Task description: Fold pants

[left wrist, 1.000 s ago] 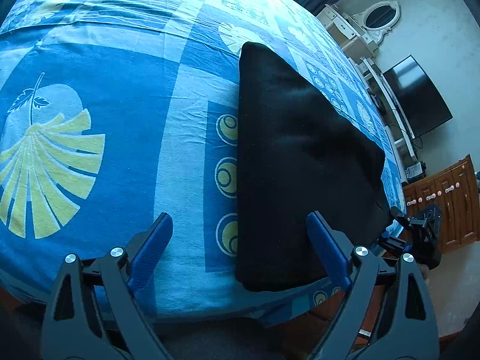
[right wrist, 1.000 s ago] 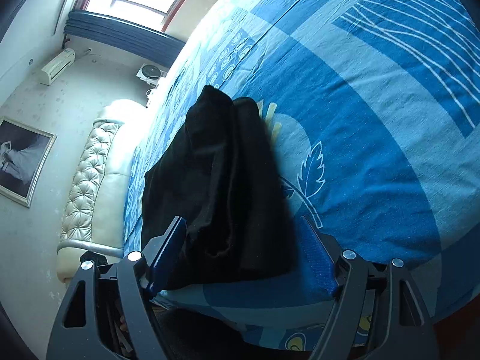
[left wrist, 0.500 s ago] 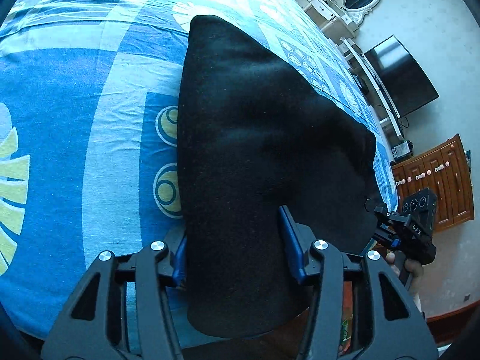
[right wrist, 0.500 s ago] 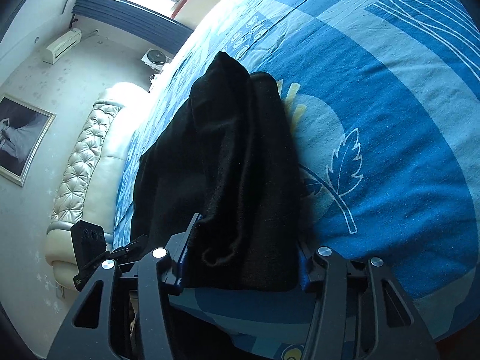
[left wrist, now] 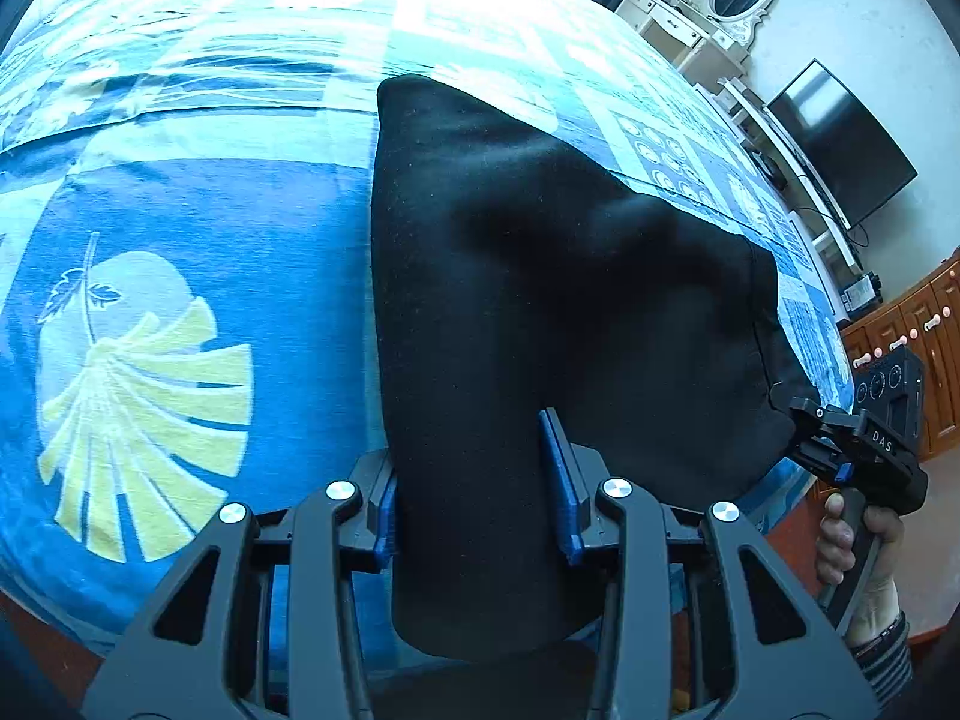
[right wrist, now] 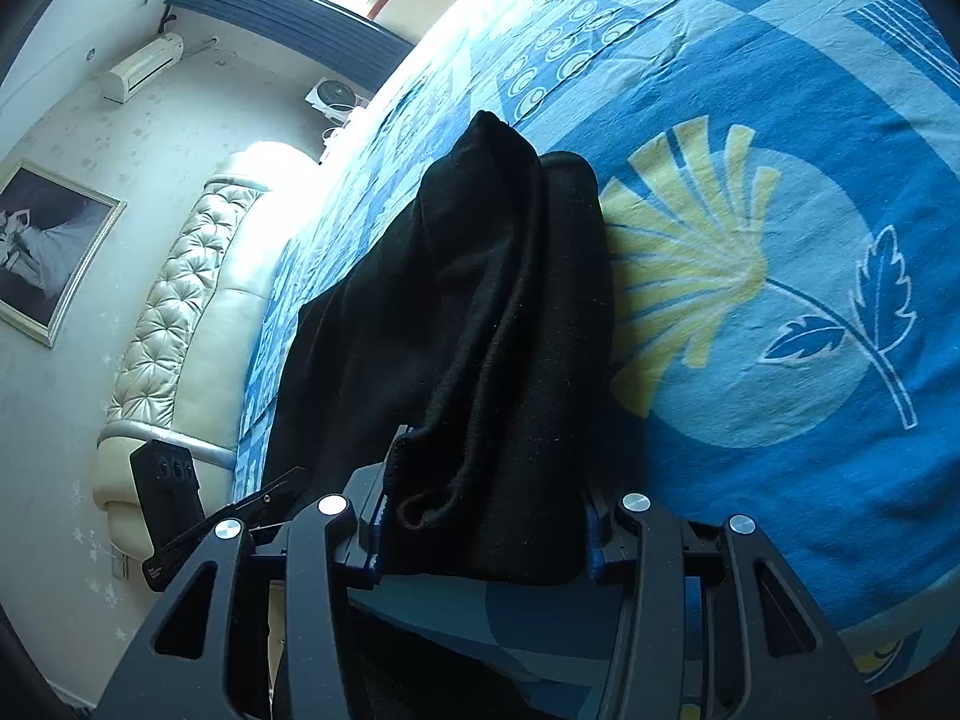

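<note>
The black pants (left wrist: 540,312) lie folded lengthwise on the blue patterned bedsheet (left wrist: 210,228), their near edge lifted off the bed. My left gripper (left wrist: 474,480) is shut on one near corner of the pants. My right gripper (right wrist: 480,534) is shut on the other near corner, where the cuff opening (right wrist: 432,504) shows. The pants (right wrist: 468,312) hang up from the sheet (right wrist: 780,276) in a ridge between both grips. The right gripper also shows in the left wrist view (left wrist: 852,450), held by a hand. The left gripper shows at the lower left of the right wrist view (right wrist: 180,510).
The bed's near edge runs just under both grippers. A tufted cream headboard (right wrist: 180,312) stands at the left of the right wrist view. A TV (left wrist: 840,138), a white dresser with mirror (left wrist: 708,6) and wooden cabinets (left wrist: 912,324) stand beyond the bed.
Both grippers went from open beside the pants' near edge to shut on it. They have since lifted that edge off the sheet and drawn back a little.
</note>
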`<action>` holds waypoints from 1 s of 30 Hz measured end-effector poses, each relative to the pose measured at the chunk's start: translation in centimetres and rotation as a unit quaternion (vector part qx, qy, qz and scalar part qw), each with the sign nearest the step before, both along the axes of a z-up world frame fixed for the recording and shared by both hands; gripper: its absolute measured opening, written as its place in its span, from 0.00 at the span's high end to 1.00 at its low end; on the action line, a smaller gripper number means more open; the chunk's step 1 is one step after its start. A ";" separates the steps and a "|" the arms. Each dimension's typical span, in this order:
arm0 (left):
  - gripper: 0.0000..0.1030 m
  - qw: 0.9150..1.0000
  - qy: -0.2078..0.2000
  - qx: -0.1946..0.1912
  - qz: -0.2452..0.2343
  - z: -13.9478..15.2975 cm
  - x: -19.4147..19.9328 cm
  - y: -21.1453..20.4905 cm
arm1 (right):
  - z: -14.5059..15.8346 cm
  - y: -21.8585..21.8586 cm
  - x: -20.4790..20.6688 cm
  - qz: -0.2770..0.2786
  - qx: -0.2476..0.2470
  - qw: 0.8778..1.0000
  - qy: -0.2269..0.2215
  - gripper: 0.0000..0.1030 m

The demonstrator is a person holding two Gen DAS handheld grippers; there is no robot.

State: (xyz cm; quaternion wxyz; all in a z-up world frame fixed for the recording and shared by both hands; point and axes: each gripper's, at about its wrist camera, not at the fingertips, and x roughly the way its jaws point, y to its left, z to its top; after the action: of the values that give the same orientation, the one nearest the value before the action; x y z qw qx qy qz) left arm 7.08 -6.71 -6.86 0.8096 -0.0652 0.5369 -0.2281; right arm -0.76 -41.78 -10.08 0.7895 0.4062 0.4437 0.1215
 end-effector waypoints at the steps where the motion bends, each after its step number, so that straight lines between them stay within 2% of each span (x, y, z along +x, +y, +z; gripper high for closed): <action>1: 0.62 1.000 -0.003 0.006 0.003 0.2 -0.1 0.7 | 0.0 0.7 0.4 0.007 0.001 1.000 0.000 0.55; 7: 0.62 0.999 -0.015 0.026 0.038 0.8 -0.6 5.2 | -0.3 4.7 1.9 0.040 0.008 0.999 0.000 0.55; 14: 0.61 0.998 -0.014 0.010 0.067 0.4 -1.2 9.5 | 0.0 8.0 2.7 0.062 -0.005 0.998 0.001 0.55; 17: 0.61 0.998 -0.015 0.002 0.068 0.3 -1.1 9.4 | -0.3 7.7 2.4 0.058 -0.007 0.998 0.003 0.55; 21: 0.60 0.997 -0.031 0.011 0.064 0.3 -1.6 9.3 | -0.6 7.6 2.2 0.052 -0.005 0.999 0.006 0.55; 30: 0.60 0.997 -0.029 0.002 0.067 0.1 -2.1 9.6 | -0.5 8.1 2.3 0.043 -0.003 0.999 0.001 0.55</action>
State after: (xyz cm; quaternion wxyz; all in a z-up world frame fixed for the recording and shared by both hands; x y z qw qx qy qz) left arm 5.01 2.91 -6.72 0.8381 -0.0929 0.5085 -0.1743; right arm 1.57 -33.70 -10.60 0.7843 0.3845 0.4621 0.1537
